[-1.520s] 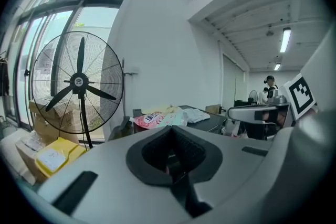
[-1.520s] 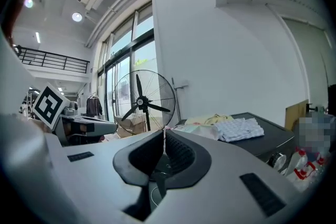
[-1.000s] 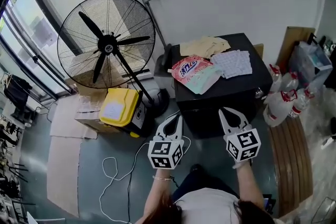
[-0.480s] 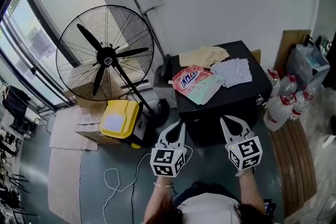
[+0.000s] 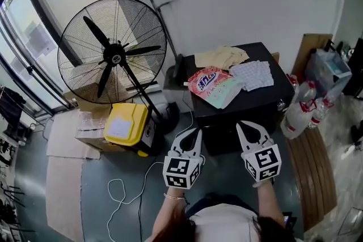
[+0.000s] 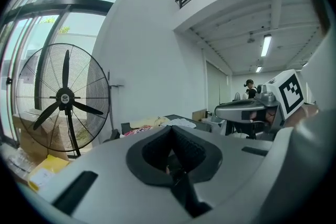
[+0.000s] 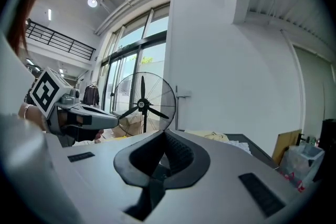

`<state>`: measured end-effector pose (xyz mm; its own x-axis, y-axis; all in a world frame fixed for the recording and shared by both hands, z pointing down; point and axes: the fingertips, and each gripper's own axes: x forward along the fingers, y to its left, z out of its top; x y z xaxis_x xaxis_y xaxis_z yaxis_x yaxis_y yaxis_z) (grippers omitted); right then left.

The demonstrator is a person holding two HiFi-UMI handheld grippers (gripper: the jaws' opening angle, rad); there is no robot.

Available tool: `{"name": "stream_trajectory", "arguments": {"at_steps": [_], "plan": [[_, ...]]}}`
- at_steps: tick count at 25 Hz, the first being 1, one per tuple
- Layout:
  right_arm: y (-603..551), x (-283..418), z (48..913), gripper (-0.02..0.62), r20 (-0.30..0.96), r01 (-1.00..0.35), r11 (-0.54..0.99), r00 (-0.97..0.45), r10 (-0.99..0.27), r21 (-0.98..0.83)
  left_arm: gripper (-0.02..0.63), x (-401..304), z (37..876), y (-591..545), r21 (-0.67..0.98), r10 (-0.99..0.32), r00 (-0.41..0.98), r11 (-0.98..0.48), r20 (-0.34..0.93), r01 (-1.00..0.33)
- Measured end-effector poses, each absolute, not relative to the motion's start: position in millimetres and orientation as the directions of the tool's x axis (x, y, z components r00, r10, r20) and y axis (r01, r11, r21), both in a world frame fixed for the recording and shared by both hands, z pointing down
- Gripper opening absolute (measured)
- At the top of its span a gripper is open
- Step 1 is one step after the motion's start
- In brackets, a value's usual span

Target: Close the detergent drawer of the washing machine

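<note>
A black top-loading machine (image 5: 249, 102) stands against the wall, and I cannot make out a detergent drawer on it. On its lid lie a pink detergent bag (image 5: 207, 81), a beige cloth (image 5: 221, 56) and a white checked cloth (image 5: 252, 73). My left gripper (image 5: 194, 131) is shut and empty, just short of the machine's front left corner. My right gripper (image 5: 244, 124) is also shut and empty, level with it in front of the machine. In the left gripper view the left gripper (image 6: 170, 127) points over the lid, with the right gripper (image 6: 247, 110) beside it.
A large floor fan (image 5: 113, 54) stands on the left with a yellow-lidded box (image 5: 127, 124) at its foot. A white cable (image 5: 125, 190) loops over the floor. Spray bottles (image 5: 300, 110) and a wooden board (image 5: 309, 173) are to the right of the machine.
Both grippers have lifted slightly while staying side by side in front of the black machine. The head view has shifted a little.
</note>
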<state>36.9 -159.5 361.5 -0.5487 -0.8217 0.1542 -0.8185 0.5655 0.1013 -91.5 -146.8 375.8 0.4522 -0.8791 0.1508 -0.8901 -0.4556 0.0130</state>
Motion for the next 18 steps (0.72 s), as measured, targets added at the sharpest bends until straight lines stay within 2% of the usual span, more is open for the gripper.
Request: {"name": "stream_trajectory", "arguments": {"at_steps": [18], "plan": [[-148, 35, 367, 0.026, 0.152, -0.855, 0.512, -0.498, -0.854, 0.076, 0.017, -106, 388, -143, 0.058, -0.863, 0.48, -0.477, 0.16, -0.877]]}}
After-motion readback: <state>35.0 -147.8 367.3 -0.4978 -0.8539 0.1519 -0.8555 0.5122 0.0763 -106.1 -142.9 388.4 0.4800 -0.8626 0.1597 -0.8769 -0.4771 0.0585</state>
